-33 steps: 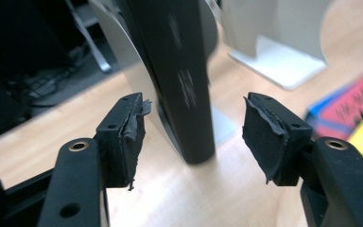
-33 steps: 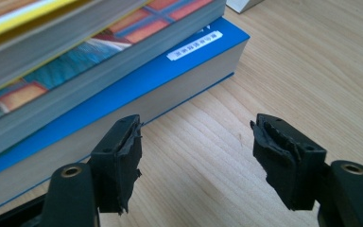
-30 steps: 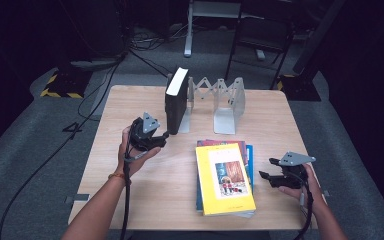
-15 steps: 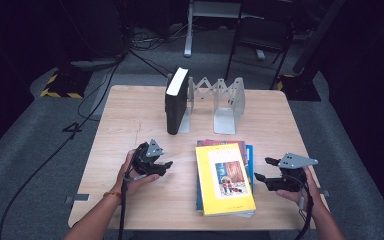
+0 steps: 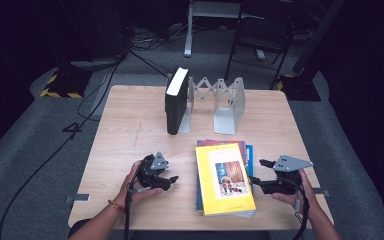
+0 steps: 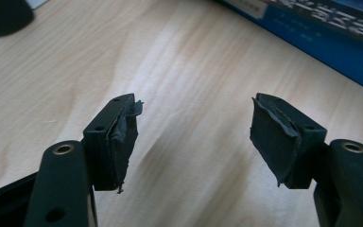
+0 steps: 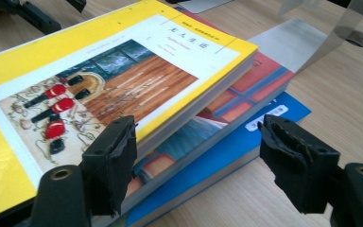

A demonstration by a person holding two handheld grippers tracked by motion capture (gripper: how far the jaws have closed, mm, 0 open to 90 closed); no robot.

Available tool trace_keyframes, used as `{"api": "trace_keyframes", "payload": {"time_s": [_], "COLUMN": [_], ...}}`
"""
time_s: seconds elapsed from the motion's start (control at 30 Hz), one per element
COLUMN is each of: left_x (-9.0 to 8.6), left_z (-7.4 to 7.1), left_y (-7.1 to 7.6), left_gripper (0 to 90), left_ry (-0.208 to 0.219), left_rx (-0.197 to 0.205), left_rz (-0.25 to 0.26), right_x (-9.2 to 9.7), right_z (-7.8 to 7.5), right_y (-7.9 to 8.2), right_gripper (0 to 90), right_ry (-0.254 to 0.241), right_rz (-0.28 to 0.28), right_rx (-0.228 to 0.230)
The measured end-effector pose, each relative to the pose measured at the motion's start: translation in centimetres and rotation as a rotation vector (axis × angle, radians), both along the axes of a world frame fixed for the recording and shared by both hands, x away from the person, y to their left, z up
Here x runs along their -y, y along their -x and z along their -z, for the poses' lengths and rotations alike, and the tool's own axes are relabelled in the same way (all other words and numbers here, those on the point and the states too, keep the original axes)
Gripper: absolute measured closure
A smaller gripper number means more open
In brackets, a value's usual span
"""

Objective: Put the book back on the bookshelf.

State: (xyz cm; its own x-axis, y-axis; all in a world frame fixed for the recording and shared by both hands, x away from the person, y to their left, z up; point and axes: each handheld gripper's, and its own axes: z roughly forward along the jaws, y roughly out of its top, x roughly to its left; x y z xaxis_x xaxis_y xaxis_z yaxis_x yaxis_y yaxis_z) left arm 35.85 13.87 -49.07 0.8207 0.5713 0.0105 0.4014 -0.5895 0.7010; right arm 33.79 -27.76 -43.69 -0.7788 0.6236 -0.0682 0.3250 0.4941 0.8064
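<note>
- Three flat books form a stack (image 5: 225,177) at the near right of the counter (image 5: 130,135), the yellow book (image 5: 224,179) on top, a red-covered book (image 7: 246,94) under it and a blue book (image 7: 274,116) at the bottom
- One black book (image 5: 176,100) already stands upright against the left end of the metal bookend rack (image 5: 220,102) at the far side of the counter, so the shelving looks begun but far from finished
- The right gripper (image 5: 269,176) sits just beside the stack's right edge; in the right gripper view its jaws are spread wide around the near corner of the stack, one by the yellow cover, the other off past the blue edge, pinching nothing
- The left gripper (image 5: 170,179) rests low over bare wood to the left of the stack, jaws spread and empty, with the blue book's edge (image 6: 312,42) near ahead in the left gripper view
- By this reading, one book is placed and three are left; the yellow one seems next, and it has not yet been gripped or lifted
- The rack's open slots to the right of the black book look free for them
</note>
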Motion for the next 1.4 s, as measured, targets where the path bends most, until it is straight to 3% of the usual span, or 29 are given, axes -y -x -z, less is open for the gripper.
{"api": "trace_keyframes", "payload": {"time_s": [0.2, 0.33, 0.53, 0.73, 0.93, 1.13, 1.4], "left_x": [0.7, 1.4, 2.0, 1.9, 2.0, 2.5, 3.2], "left_z": [0.4, 0.7, 0.9, 1.1, 1.3, 1.3, 1.1], "left_y": [0.7, 1.1, 1.5, 1.3, 1.1, 0.6, 0.2], "left_gripper": [30.6, 30.0, 29.7, 29.3, 26.7, 23.5, 25.7], "left_ry": [0.018, 0.0, -0.006, 0.004, 0.014, 0.013, 0.006], "left_rx": [-0.024, -0.031, -0.026, -0.029, -0.021, -0.021, -0.007], "left_rz": [0.038, 0.069, 0.101, 0.108, 0.104, 0.101, 0.108], "right_x": [-0.9, -1.3, -2.0, -3.2, -2.7, -2.7, -2.4], "right_z": [0.3, 0.3, 0.6, 0.6, 0.9, 0.6, 0.6], "right_y": [0.3, 0.5, 0.9, 1.8, 2.0, 2.4, 1.8], "right_gripper": [28.3, 28.0, 26.7, 22.9, 21.1, 18.8, 17.5], "right_ry": [-0.002, -0.009, -0.034, 0.003, -0.019, 0.017, 0.024], "right_rz": [-0.035, -0.063, -0.111, -0.163, -0.16, -0.192, -0.186], "right_rx": [-0.019, -0.035, -0.094, -0.109, -0.175, -0.211, -0.333]}}
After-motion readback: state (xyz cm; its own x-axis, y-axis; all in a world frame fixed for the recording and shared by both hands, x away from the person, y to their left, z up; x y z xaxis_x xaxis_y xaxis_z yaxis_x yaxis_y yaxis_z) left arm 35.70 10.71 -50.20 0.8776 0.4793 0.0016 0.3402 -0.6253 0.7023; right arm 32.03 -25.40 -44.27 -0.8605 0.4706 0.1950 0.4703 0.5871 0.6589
